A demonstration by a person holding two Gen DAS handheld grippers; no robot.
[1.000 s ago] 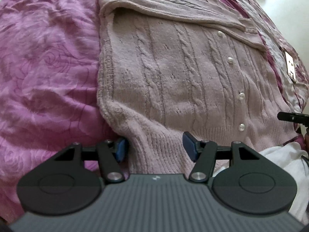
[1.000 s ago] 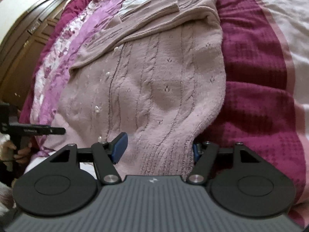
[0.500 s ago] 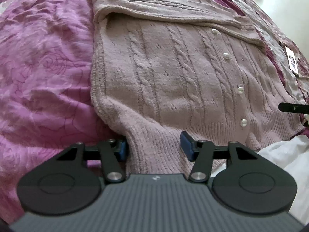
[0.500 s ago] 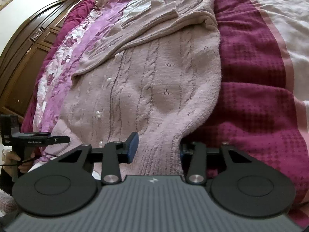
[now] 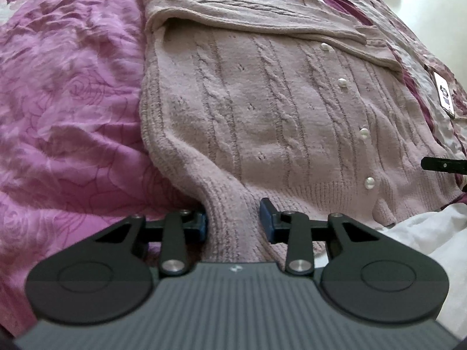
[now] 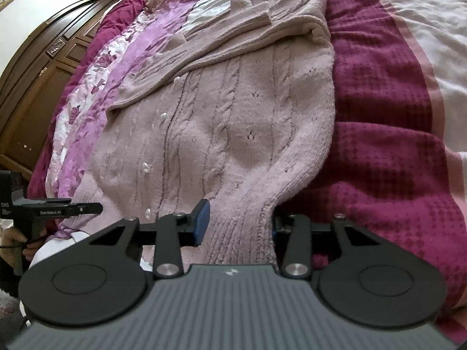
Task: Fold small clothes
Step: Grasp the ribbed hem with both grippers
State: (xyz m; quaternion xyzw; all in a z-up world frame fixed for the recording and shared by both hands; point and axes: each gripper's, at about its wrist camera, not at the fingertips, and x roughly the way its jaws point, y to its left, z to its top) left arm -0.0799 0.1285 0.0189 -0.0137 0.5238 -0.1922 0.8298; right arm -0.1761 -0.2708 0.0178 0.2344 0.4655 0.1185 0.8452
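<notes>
A pale pink cable-knit cardigan [image 5: 277,110] with pearl buttons lies flat on the bed, sleeves folded across its upper part; it also shows in the right wrist view [image 6: 233,122]. My left gripper [image 5: 233,218] is shut on the ribbed hem at the cardigan's lower left corner, which bunches up between the blue pads. My right gripper [image 6: 239,218] is shut on the hem at the lower right corner, the knit drawn up between its pads. The tip of the other gripper shows at each view's edge.
The bed carries a pink rose-print cover [image 5: 67,93] on the left and a dark magenta blanket [image 6: 385,145] on the right. A white cloth [image 5: 423,233] lies at the near edge. A phone-like card [image 5: 445,93] lies beyond the cardigan. A wooden wardrobe [image 6: 38,67] stands behind.
Both grippers have closed on the hem corners: the gaps between the pads have narrowed and the knit now bunches and lifts between them. The views have pulled slightly back.
</notes>
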